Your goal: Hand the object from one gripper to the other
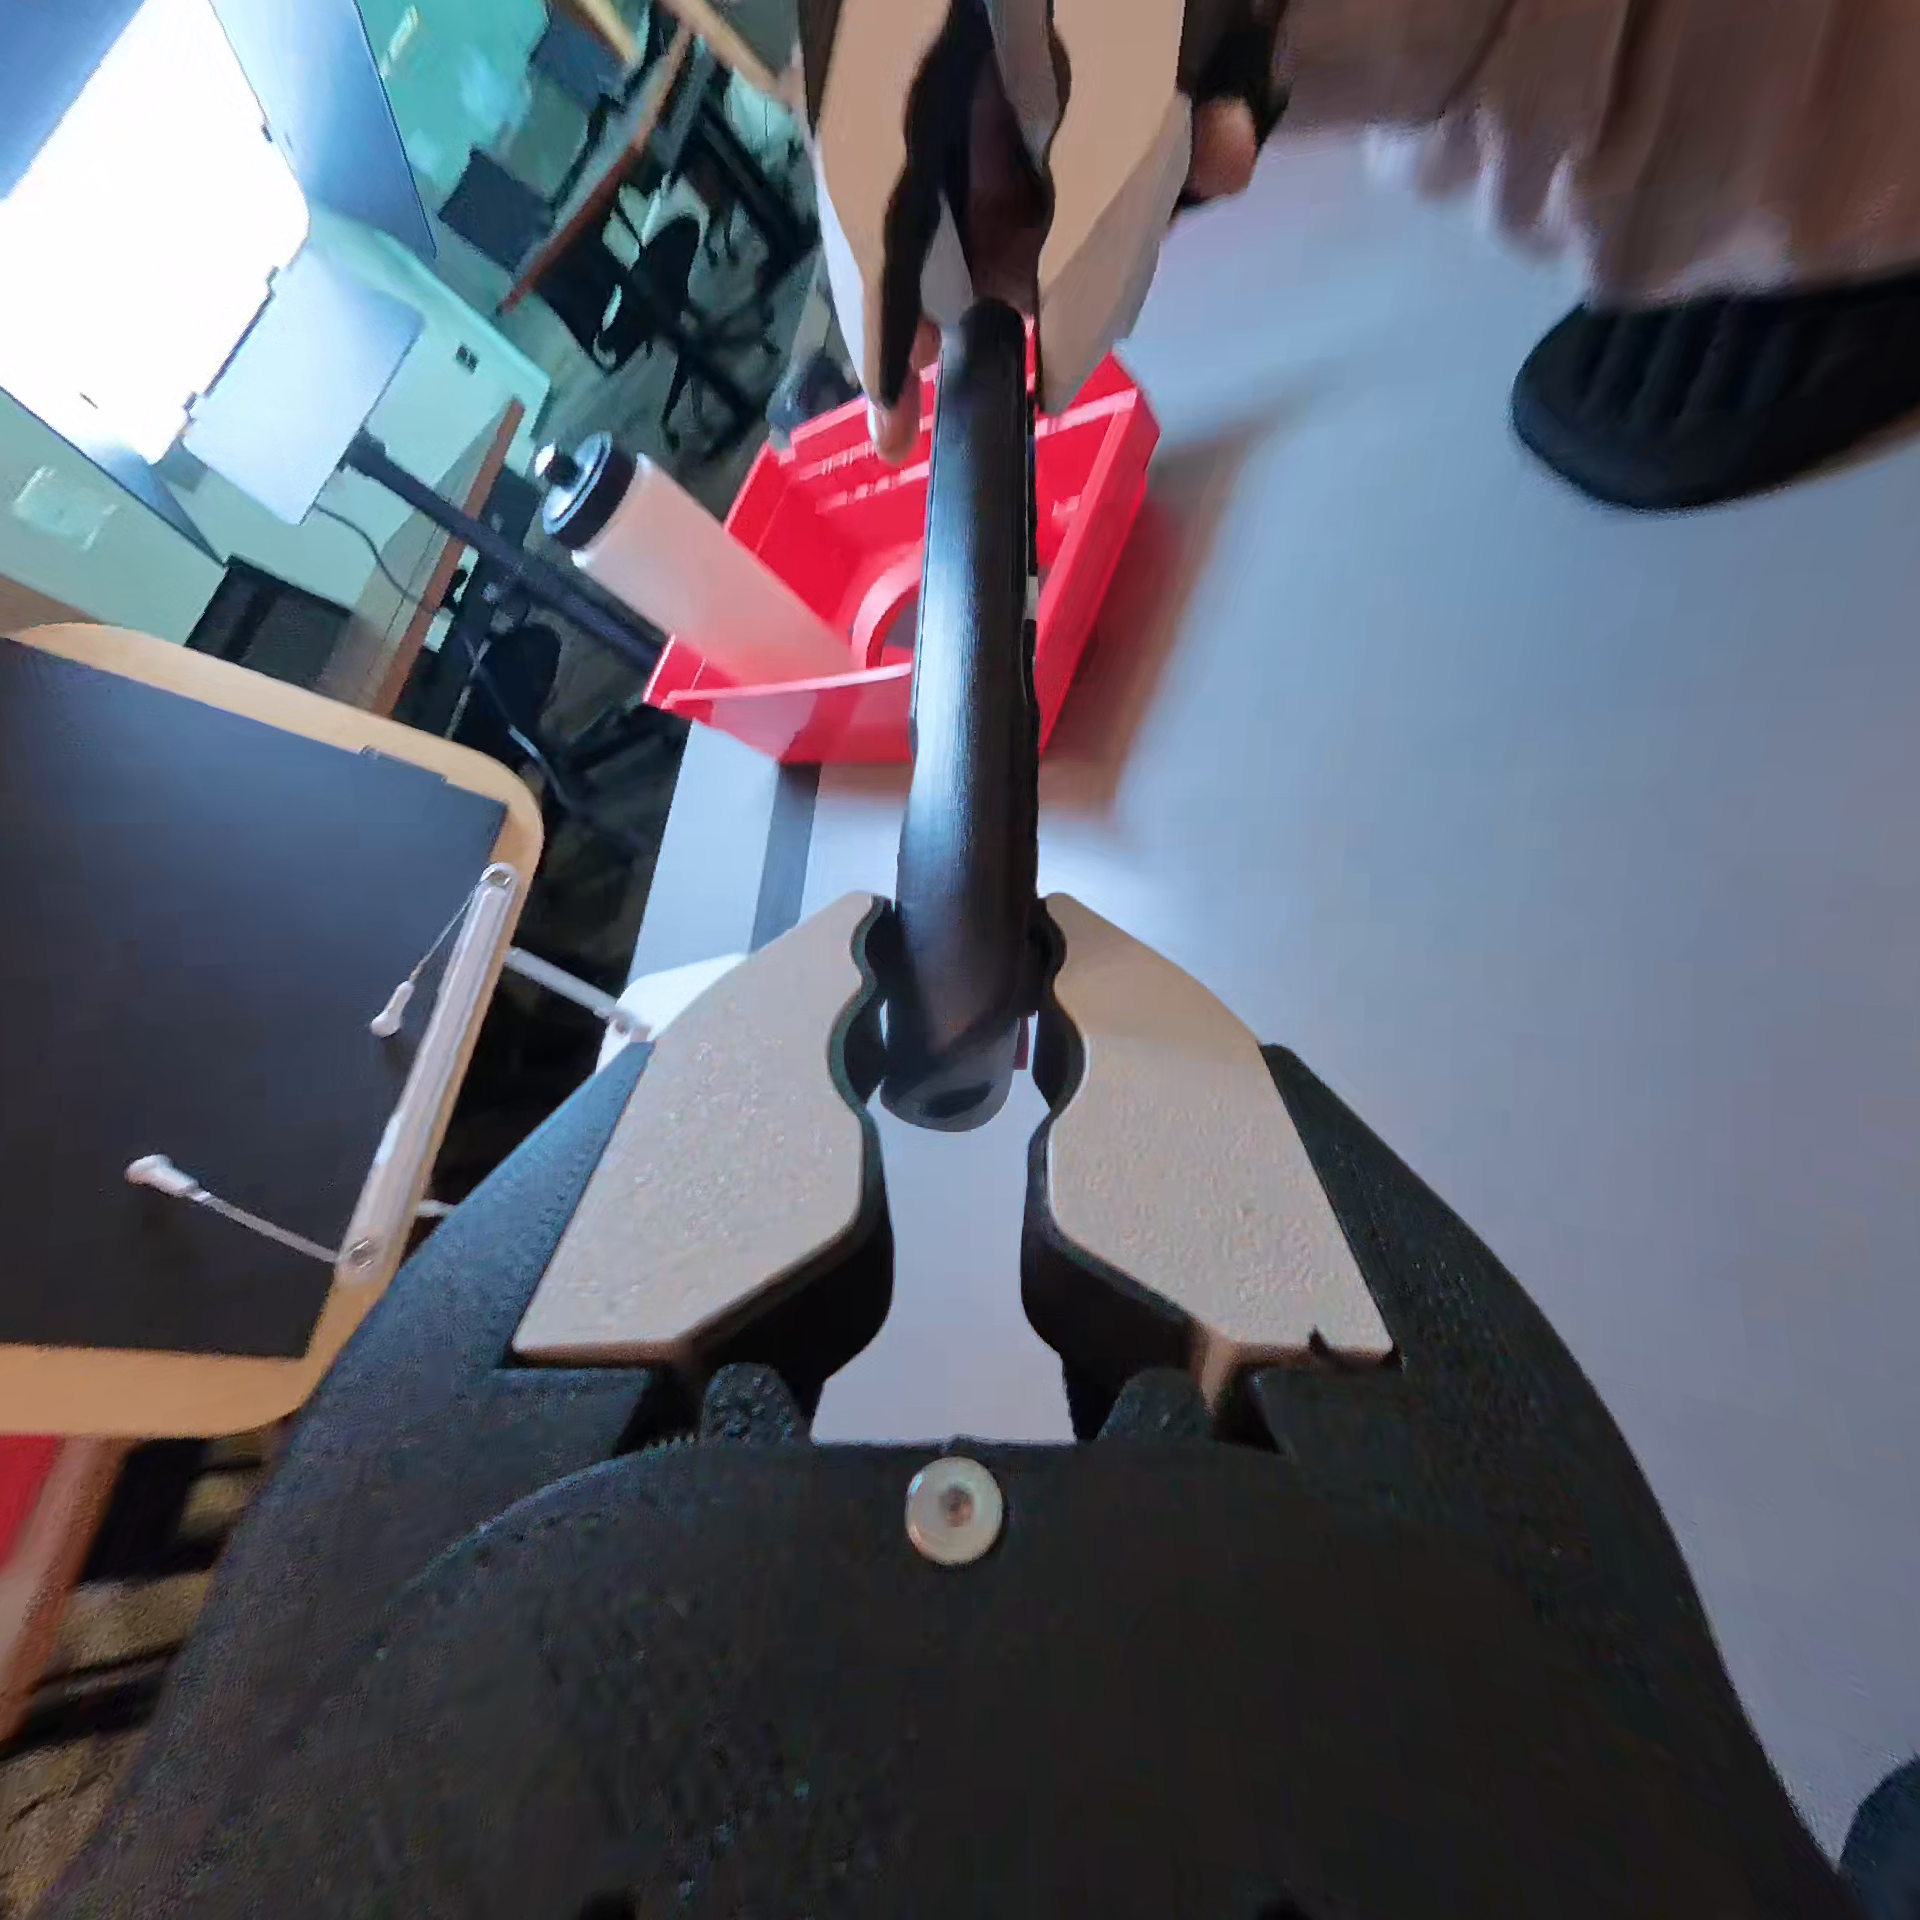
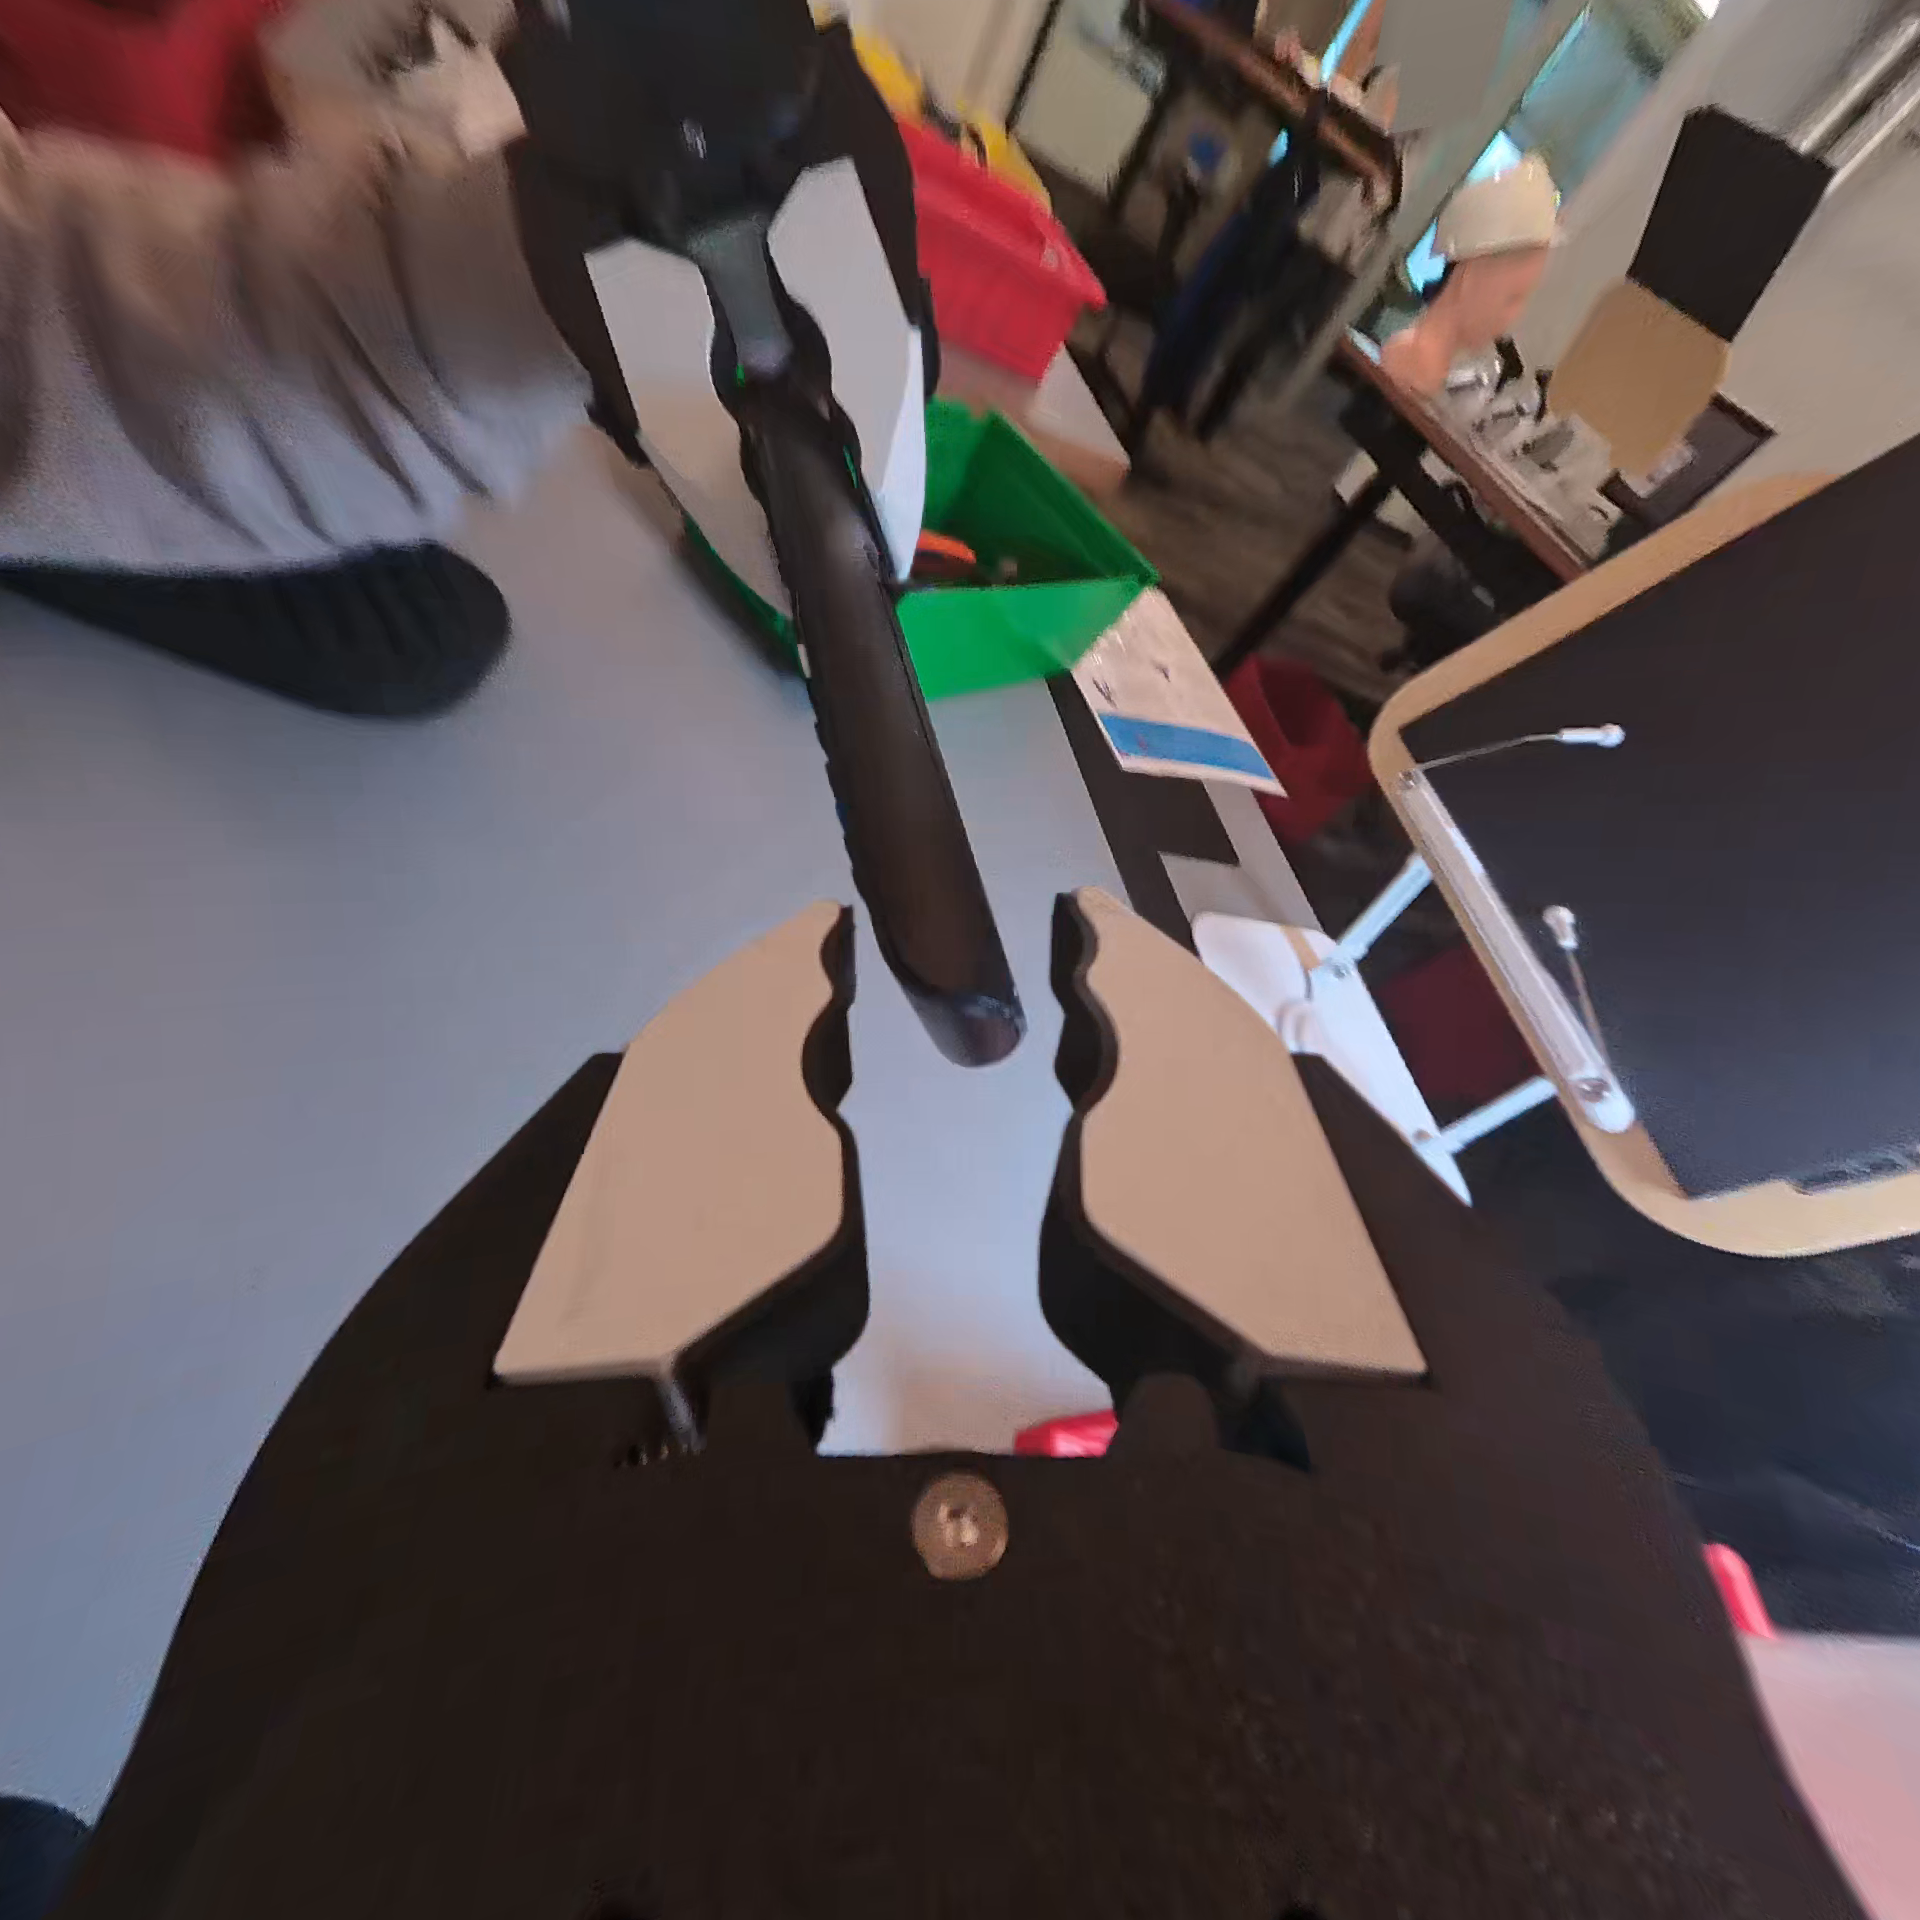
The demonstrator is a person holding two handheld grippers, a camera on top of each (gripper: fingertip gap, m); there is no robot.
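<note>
Writing shows nowhere legibly. Object is a long, black, matte bar with rounded ends, held in the air over the grey table. Left gripper clamps one end; right gripper stands parted around the other, not touching.

The left tool squeezes one end of a long black stick. The right tool is at the stick's far end. A red box sits near the surface's left edge.
</note>
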